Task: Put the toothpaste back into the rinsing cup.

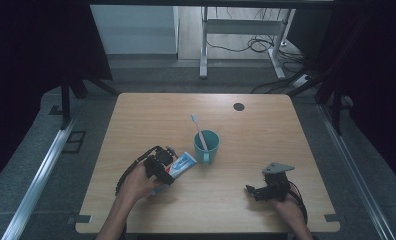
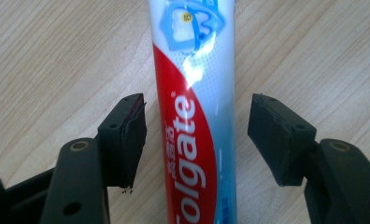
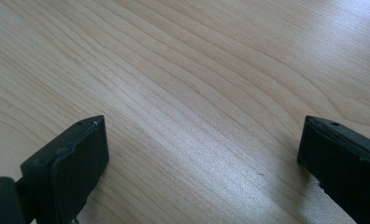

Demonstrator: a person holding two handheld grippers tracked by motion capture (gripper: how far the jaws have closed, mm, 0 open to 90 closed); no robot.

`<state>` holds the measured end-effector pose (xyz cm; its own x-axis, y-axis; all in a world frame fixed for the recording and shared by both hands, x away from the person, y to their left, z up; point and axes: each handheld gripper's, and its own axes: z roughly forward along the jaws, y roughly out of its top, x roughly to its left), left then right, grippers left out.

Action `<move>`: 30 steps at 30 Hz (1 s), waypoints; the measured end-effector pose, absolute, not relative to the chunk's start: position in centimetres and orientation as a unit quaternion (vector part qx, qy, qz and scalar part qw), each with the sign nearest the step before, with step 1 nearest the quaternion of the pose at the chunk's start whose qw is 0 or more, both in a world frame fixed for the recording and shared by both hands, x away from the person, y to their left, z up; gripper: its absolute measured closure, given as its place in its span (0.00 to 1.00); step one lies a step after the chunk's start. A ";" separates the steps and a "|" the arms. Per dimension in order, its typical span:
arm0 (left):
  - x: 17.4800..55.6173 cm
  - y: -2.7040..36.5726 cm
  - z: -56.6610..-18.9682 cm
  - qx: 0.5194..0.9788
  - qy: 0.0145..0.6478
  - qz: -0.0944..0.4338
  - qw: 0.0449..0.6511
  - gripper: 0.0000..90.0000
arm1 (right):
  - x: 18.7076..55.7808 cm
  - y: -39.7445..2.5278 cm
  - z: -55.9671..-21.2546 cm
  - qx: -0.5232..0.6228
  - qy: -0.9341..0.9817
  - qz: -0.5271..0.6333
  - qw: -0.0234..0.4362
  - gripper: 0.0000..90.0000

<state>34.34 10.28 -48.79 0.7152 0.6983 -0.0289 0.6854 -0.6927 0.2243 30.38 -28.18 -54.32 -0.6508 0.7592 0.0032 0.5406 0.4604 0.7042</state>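
My left gripper (image 2: 196,140) is positioned over the toothpaste tube (image 2: 195,112), which lies flat on the wooden worktop (image 2: 52,56). My fingers (image 2: 124,140) are spread wide, one on each side of the tube, with a visible gap to the tube on both sides; they are not yet grasping it. The tube is white along its length, with a red band carrying white lettering and a pale blue field toward one edge. A blue tooth emblem sits farther up the tube. The surface is glossy and shows a bright reflection. In the high view, the tube (image 1: 182,164) lies just beside a teal cup (image 1: 206,146), which holds a toothbrush (image 1: 199,131). My right gripper (image 1: 258,190) rests on the worktop, well apart from the tube, its fingers (image 3: 68,163) released over bare wood.
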 end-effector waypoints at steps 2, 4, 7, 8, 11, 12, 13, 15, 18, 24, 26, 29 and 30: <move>35.0 9.8 -49.0 0.922 0.376 0.021 0.090 0.42 | 30.4 -28.2 -54.3 0.387 0.840 0.347 0.158 0.02; 35.4 9.5 -49.1 0.921 0.381 0.016 0.080 0.42 | 30.4 -28.2 -54.3 0.387 0.840 0.347 0.158 0.02; 35.7 9.2 -49.4 0.921 0.382 0.013 0.071 0.43 | 30.4 -28.2 -54.3 0.387 0.840 0.347 0.158 0.02; 35.9 9.1 -49.5 0.922 0.381 0.011 0.065 0.43 | 30.4 -28.2 -54.3 0.387 0.840 0.346 0.158 0.02; 36.4 8.6 -49.9 0.922 0.383 0.005 0.050 0.46 | 30.4 -28.2 -54.3 0.387 0.840 0.346 0.158 0.02; 36.4 8.6 -49.9 0.922 0.383 0.005 0.050 0.46 | 30.4 -28.2 -54.3 0.387 0.840 0.346 0.158 0.02; 36.6 8.5 -50.1 0.922 0.384 -0.002 0.044 0.47 | 30.4 -28.2 -54.3 0.387 0.840 0.346 0.158 0.02; 36.7 8.4 -50.1 0.924 0.381 -0.004 0.040 0.49 | 30.4 -28.2 -54.3 0.387 0.840 0.346 0.158 0.02; 37.0 8.0 -50.2 0.922 0.385 -0.013 0.027 0.53 | 30.4 -28.2 -54.3 0.387 0.840 0.346 0.158 0.02; 37.2 7.9 -50.0 0.920 0.392 -0.021 0.016 0.62 | 30.4 -28.2 -54.3 0.387 0.840 0.346 0.158 0.02; 37.2 7.9 -49.7 0.918 0.395 -0.023 0.016 0.67 | 30.4 -28.2 -54.3 0.387 0.840 0.346 0.158 0.02; 37.2 8.0 -49.5 0.919 0.394 -0.024 0.018 0.73 | 30.4 -28.2 -54.3 0.387 0.840 0.346 0.158 0.02; 37.2 8.1 -49.5 0.918 0.396 -0.026 0.023 0.74 | 30.4 -28.2 -54.3 0.387 0.840 0.346 0.158 0.02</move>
<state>37.24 8.14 -49.46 0.6850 0.7255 -0.0665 0.7279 -0.6853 0.0221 30.37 -28.18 -54.31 -0.6509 0.7591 0.0028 0.5408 0.4611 0.7035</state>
